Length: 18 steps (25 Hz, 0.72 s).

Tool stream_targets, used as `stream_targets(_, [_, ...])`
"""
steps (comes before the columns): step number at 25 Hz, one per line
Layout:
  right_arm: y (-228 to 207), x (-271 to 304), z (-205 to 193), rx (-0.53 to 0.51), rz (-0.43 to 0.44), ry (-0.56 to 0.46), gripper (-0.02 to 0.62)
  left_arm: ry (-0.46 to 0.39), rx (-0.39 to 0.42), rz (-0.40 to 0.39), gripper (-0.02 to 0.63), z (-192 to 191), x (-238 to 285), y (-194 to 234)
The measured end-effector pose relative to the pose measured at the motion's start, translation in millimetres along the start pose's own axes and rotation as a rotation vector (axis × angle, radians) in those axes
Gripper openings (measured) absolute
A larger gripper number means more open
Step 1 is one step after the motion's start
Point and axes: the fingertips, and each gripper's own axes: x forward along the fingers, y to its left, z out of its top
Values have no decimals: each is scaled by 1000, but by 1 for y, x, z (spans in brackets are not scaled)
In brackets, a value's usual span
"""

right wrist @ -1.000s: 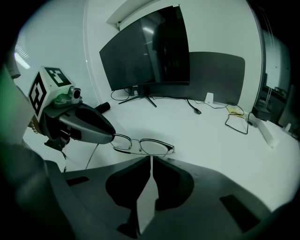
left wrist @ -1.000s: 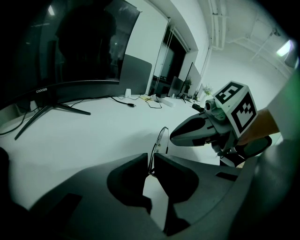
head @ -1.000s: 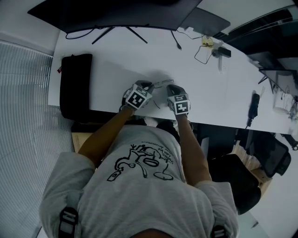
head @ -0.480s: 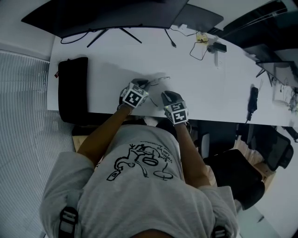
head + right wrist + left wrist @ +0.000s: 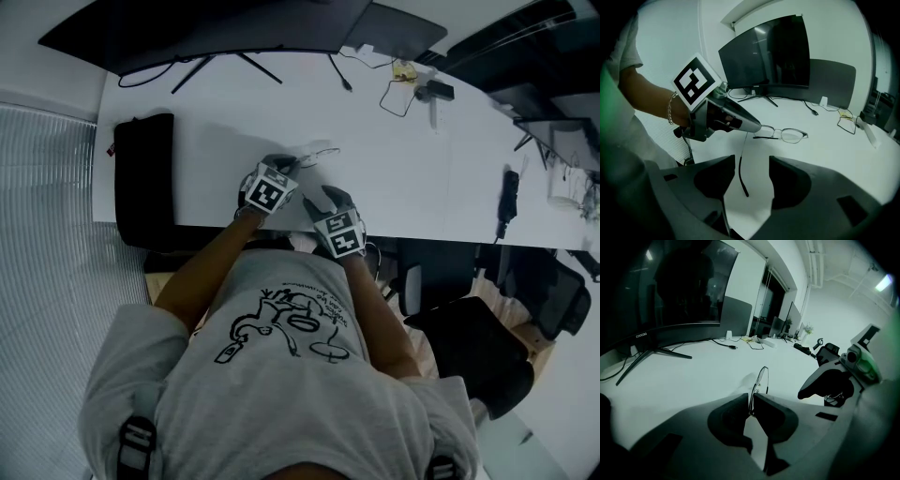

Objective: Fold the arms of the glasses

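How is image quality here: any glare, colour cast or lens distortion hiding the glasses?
Head view: dim and bluish, the glasses tiny against the bright table. Left gripper view: heavy fisheye, black corners, reflections on the monitor. Right gripper view: green tint at left edge, glasses sharp.

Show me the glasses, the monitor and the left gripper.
glasses [image 5: 792, 136]: right gripper view, on a lens.
monitor [image 5: 773, 51]: right gripper view, middle of screen.
left gripper [image 5: 751, 401]: left gripper view, between its fingertips.

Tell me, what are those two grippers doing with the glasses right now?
Left gripper shut on glasses. Right gripper opening, one arm loose between its jaws, not yet folded. Nothing in the way.
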Motion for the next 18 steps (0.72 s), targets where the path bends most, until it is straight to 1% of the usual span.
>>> stream_targets(3, [5,5,-5,-39,-13,35,291,8,-3,3,48,-3,-1,1])
stream_targets(6, [5,12,-15,-62,-20,70,312,12,-8,5,43,-5,-1,2])
stream_targets(11, [-1,16,-28,-72,-53,107,312,18,-13,0,40,-7,-2,2])
stream_targets(14, [-7,17,-35,-74,-70,123,295,17,-17,-7,40,-8,-2,1])
stream_targets(18, [-13,15,-43,-57,-92,135,285,38,-26,-24,38,-12,-7,-2])
